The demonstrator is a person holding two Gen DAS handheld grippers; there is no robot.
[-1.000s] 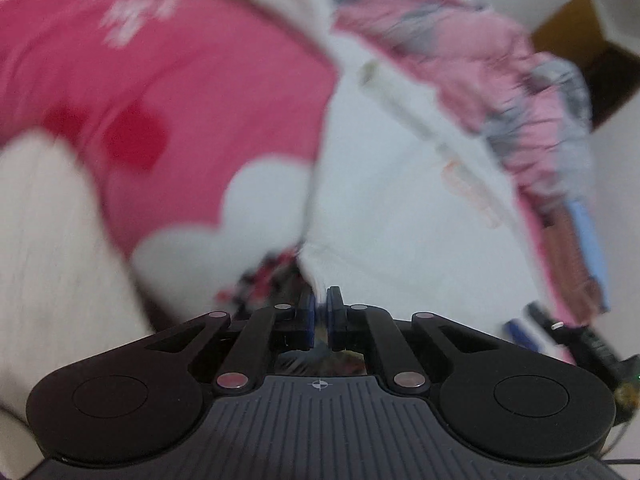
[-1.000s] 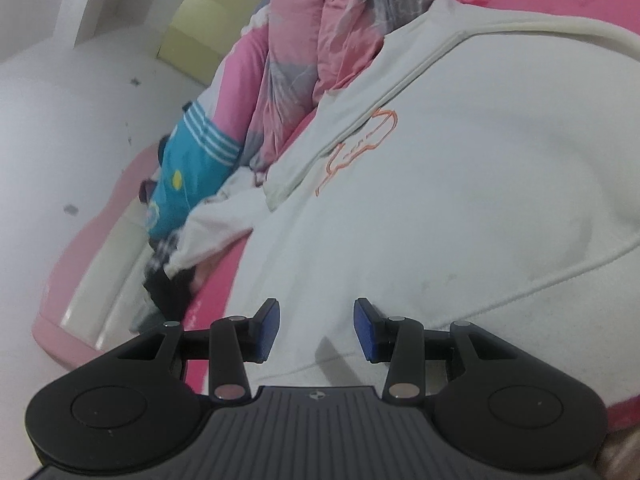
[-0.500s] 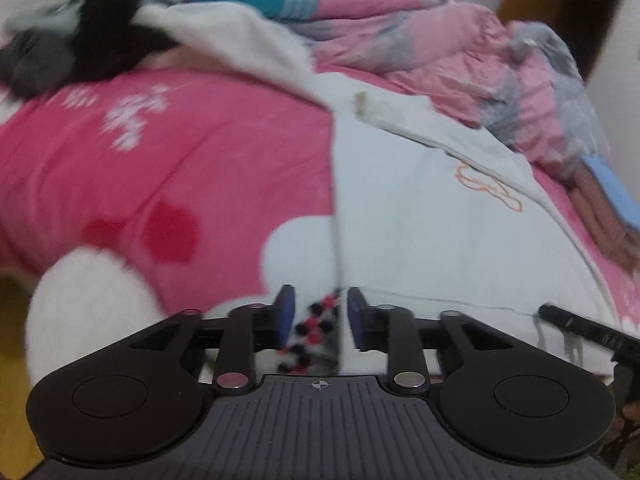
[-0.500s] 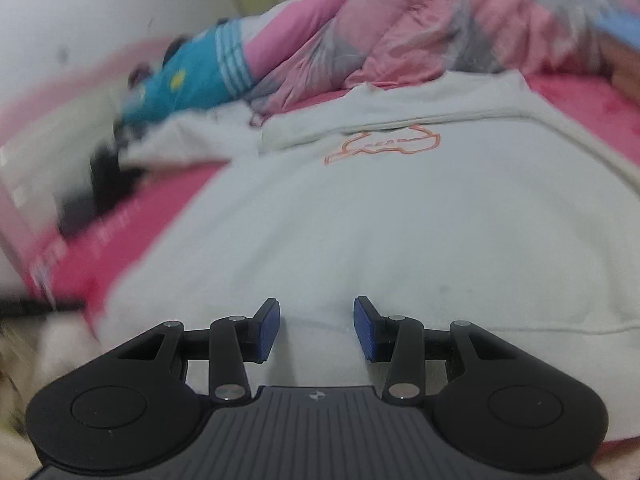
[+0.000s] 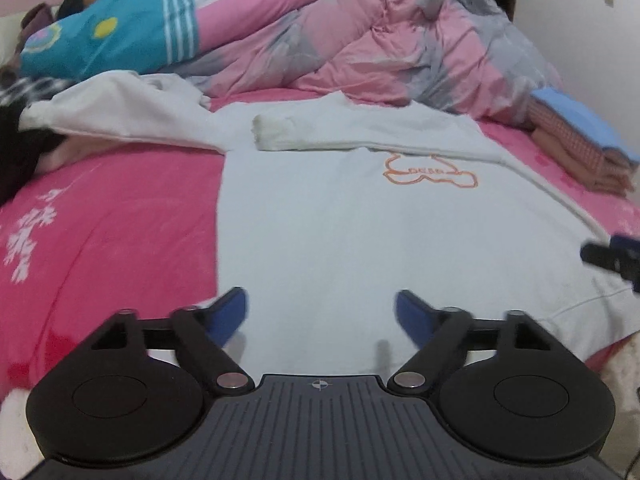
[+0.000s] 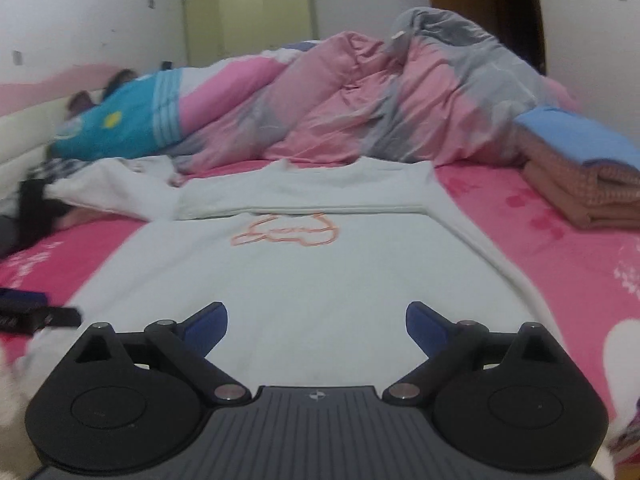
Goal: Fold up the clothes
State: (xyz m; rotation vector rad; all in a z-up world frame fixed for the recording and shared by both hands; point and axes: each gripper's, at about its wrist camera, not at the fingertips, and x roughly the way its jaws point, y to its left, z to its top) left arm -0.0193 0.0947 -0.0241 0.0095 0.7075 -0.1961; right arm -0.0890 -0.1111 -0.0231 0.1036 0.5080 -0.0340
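Observation:
A white sweatshirt [image 5: 320,208] with an orange bear outline [image 5: 430,171] lies flat on the pink bed sheet [image 5: 120,216], one sleeve [image 5: 320,136] folded across its chest. My left gripper [image 5: 320,314] hovers over the near hem, its jaws opening wide with nothing between them. My right gripper [image 6: 316,326] hangs over the same sweatshirt [image 6: 312,276] near the hem, its jaws also opening and empty. Each gripper shows at the edge of the other's view: the right gripper [image 5: 612,258] and the left gripper [image 6: 36,314].
A pink and grey duvet [image 5: 400,44] is heaped at the back beside a teal and pink pillow [image 5: 108,40]. Folded clothes [image 5: 580,136] are stacked at the right. A loose white garment [image 5: 120,112] and dark clothes [image 5: 20,148] lie at the left.
The left jaws went from shut at the sweatshirt's edge to wide open. The right jaws widened too. Both grippers rolled level and drew back and up from the cloth.

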